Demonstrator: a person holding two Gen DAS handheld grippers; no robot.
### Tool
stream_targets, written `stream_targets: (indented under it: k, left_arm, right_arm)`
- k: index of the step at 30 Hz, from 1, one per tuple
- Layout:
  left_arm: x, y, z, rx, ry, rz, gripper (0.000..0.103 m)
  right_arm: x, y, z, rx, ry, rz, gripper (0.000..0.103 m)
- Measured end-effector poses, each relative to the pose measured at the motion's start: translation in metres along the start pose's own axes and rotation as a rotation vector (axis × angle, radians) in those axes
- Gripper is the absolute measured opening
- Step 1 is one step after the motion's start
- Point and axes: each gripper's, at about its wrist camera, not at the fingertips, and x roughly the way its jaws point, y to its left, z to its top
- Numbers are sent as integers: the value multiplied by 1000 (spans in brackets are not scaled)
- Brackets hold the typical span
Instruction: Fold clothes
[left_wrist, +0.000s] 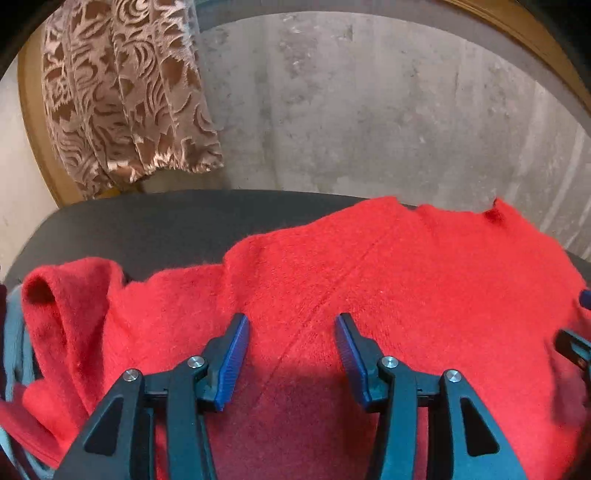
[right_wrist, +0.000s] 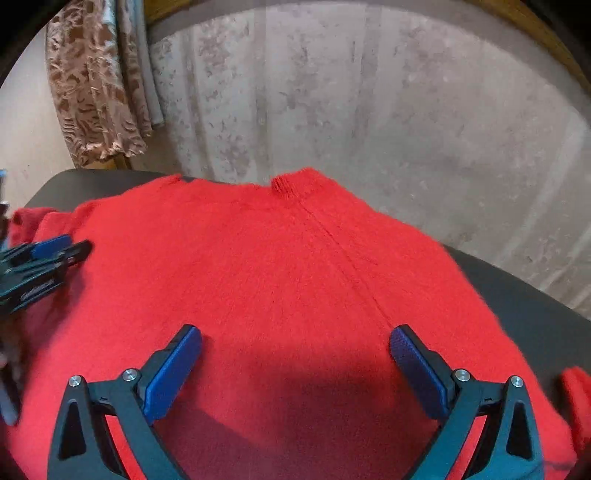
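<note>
Both grippers angled down over the red sweater

Left gripper (left_wrist: 291, 325) and right gripper (right_wrist: 295, 338) hang with fingers spread, gripping nothing — fuzzy red sweater (right_wrist: 258, 266) lies flat across the dark bench (left_wrist: 147, 221), sleeve bunched at its left edge.

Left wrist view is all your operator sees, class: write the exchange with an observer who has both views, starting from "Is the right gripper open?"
Observer: Yes, the right gripper is open, jaws wide over the red sweater, nothing between them.
Operator: Is the sweater's right side bunched too?
Observer: No, it lies flat to the dark table's edge.
Operator: Where is the collar?
Observer: A ribbed collar piece sits at the far edge, mid-sweater.
</note>
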Motion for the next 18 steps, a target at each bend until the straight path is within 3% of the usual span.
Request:
stream_targets:
  k: [5, 9, 15, 18]
  left_arm:
    - [-61, 9, -40, -30, -59, -120, 48]
    - [-109, 12, -100, 1, -28, -222, 48]
    - [-155, 20, -183, 18, 19, -244, 49]
    - [-165, 15, -214, 112, -33, -181, 51]
  right_arm:
    - [-96, 0, -44, 20, -88, 146, 103]
    - [-132, 15, -104, 67, -50, 227, 103]
    - [-153, 20, -187, 167, 32, 184, 103]
    - [-163, 27, -214, 133, 29, 125, 103]
